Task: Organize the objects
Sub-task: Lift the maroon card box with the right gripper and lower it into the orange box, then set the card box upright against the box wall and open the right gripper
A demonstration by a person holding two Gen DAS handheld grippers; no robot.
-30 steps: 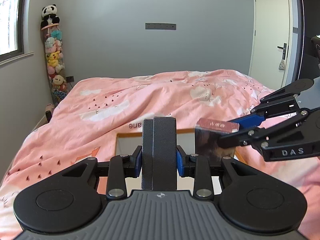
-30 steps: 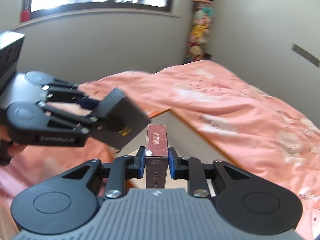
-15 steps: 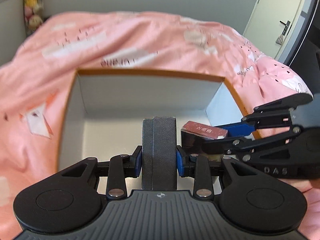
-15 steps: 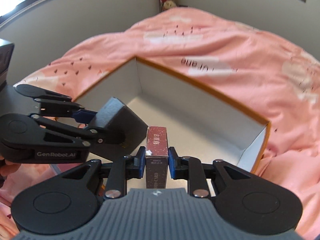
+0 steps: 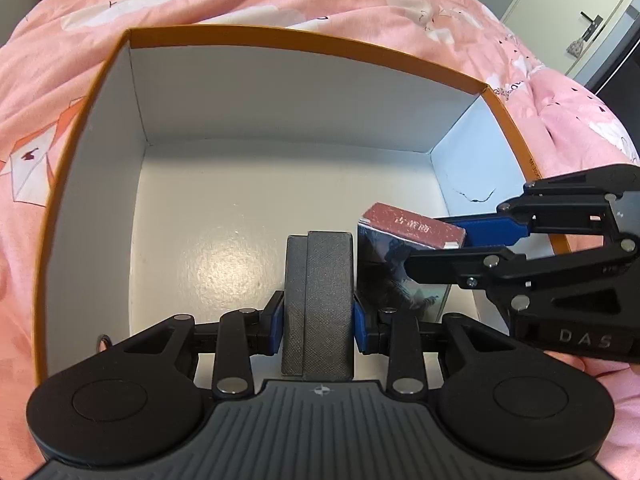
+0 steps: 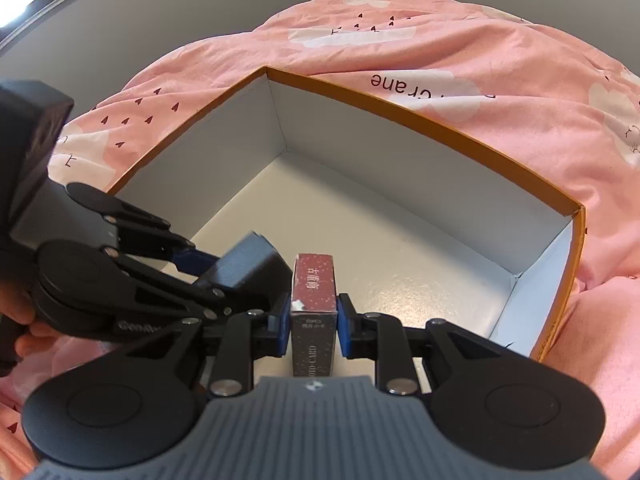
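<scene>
Left wrist view. A dark grey textured case (image 5: 318, 304) is clamped between the blue pads of the left gripper (image 5: 318, 318), held upright over the near part of an open cardboard box (image 5: 304, 36) with an orange rim and white inside. The box rests on a pink bedspread (image 5: 100, 8). The floor of the box appears bare; nothing is seen lying in it. Just to the right, the right gripper (image 5: 448, 250) is seen from the side, closed on a dark red card box (image 5: 404, 248), which hangs inside the box opening near the right wall. Case and card box are close together; whether they touch cannot be told.

Right wrist view. The card box (image 6: 314, 308) is pinched at its narrow sides by the right gripper (image 6: 314, 326), its red top face pointing forward over the box floor. The left gripper (image 6: 224, 276) enters from the left with the grey case (image 6: 248, 260), blurred, just beside the card box. The far corner of the cardboard box (image 6: 420, 114) and the bedspread (image 6: 480, 60) lie beyond.

Step in hand, as judged: both items are being brought down into the box for placement. Neither is set down yet. The next move is expected to call for lowering each until it meets the floor, keeping the two from knocking together, then opening the jaws and lifting clear of the walls.
</scene>
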